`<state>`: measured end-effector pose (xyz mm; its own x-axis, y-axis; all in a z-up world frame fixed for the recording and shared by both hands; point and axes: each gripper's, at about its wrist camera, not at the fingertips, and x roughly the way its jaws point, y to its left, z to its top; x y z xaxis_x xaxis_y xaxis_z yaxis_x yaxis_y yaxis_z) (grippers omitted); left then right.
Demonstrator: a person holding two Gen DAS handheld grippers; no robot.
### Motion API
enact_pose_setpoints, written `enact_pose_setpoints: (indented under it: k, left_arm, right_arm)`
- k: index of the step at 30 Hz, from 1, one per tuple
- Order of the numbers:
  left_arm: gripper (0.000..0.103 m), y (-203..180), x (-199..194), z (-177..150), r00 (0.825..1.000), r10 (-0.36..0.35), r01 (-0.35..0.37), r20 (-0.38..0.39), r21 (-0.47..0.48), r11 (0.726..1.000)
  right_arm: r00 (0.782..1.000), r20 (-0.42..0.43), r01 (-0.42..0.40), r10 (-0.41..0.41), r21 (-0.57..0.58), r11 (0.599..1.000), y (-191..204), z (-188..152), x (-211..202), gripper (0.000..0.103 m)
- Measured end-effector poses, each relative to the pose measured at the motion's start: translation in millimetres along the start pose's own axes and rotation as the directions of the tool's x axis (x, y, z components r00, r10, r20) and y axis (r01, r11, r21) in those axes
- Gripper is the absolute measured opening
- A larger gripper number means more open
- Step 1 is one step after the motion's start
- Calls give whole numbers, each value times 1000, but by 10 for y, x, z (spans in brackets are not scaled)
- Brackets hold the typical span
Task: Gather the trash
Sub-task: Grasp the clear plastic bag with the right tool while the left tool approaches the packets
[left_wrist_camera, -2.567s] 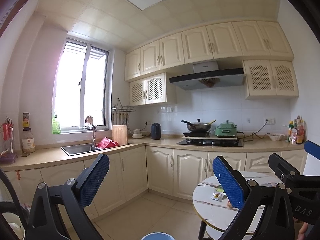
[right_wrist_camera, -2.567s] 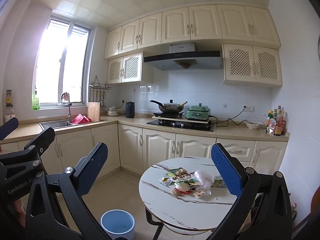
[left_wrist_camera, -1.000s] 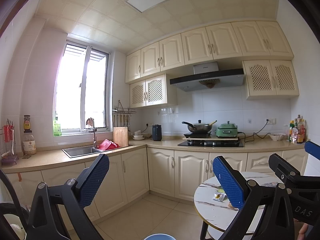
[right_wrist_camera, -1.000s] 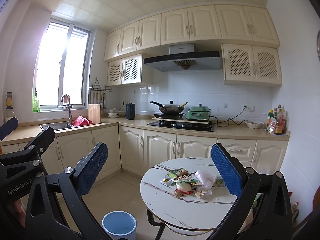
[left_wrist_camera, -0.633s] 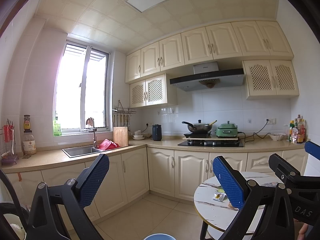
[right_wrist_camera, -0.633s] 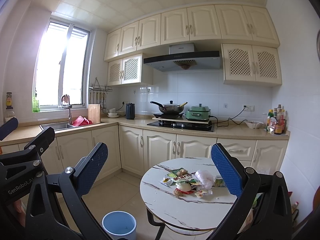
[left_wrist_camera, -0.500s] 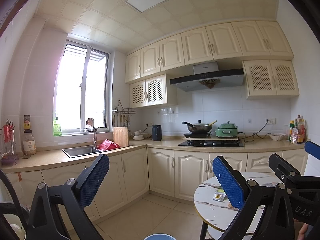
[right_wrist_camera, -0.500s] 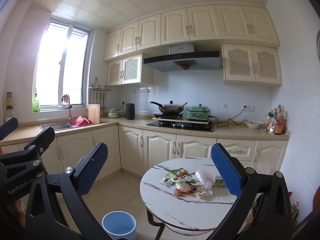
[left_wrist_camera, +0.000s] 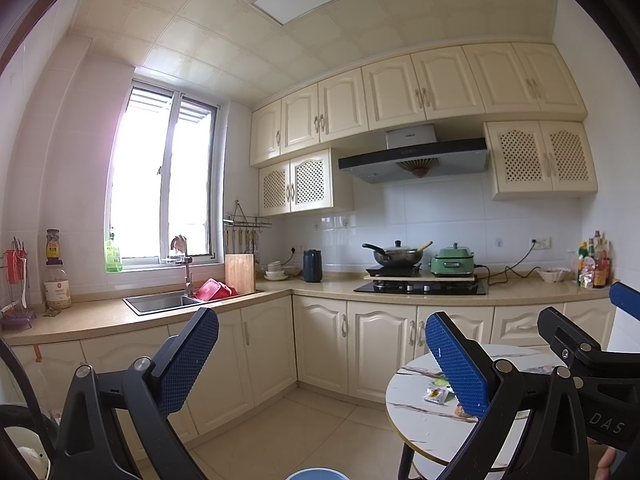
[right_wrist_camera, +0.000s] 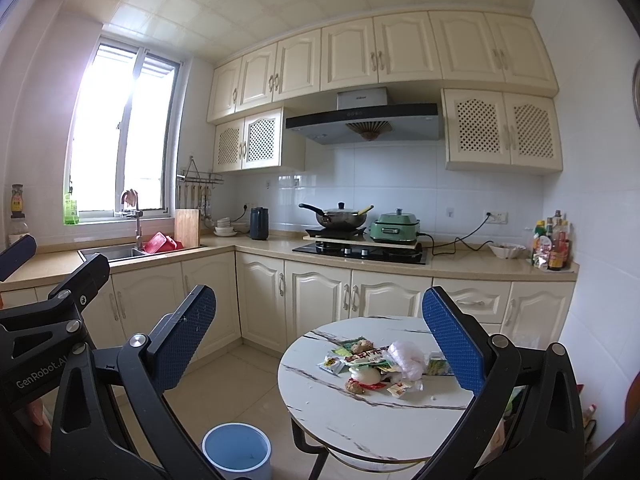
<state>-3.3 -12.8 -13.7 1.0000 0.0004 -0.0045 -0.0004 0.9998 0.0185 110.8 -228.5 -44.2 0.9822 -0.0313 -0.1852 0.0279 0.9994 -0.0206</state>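
A heap of trash [right_wrist_camera: 374, 364], made of snack wrappers, a crumpled clear bag and food scraps, lies on a round white marble-look table [right_wrist_camera: 320, 404]. A blue waste bin [right_wrist_camera: 236, 454] stands on the floor left of the table. My right gripper [right_wrist_camera: 320, 344] is held open in the air, well short of the table, nothing between its blue pads. My left gripper [left_wrist_camera: 320, 356] is also open and empty, to the left; its view shows the table's left part [left_wrist_camera: 408, 404], one wrapper [left_wrist_camera: 436, 394] and the bin's rim [left_wrist_camera: 316, 474].
Cream cabinets and a beige counter [right_wrist_camera: 460, 260] run along the back and left walls, with a sink [right_wrist_camera: 112, 253], a kettle [right_wrist_camera: 259, 223], a stove with a wok [right_wrist_camera: 340, 216] and a green pot [right_wrist_camera: 394, 226]. Tiled floor [right_wrist_camera: 224, 384] lies between cabinets and table.
Both views have tilted up very slightly over the last seconds; the grippers stay open and the trash has not moved.
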Motion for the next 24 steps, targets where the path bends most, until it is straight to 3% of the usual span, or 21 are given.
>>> enact_pose_setpoints:
  k: [8,13,16,21,24]
  left_arm:
    - [102,-155,346,-158,998,-43,43,-50,8,999]
    - [102,-396,878,-443,977,-123,127,-172,13,992]
    - [102,-631,1248,-665,947,-174,187,-271,25,982]
    - [102,-1038,1857,-1005,860,-251,288,-445,18,957]
    - [102,-1227,2177,-1117,821,-260,317,-508,27,948]
  right_arm:
    - [999,-23,48,-48,18,999,-232,-109,170,103]
    - [979,-135,164,-151,92,982,-790,-449,557,103]
    - [954,-223,231,-201,119,966,-1149,-731,799,103]
    - [901,-367,304,-230,156,940,-1716,-1231,1166,103]
    - [868,-439,328,-231,159,931,-1961,-1500,1399,103]
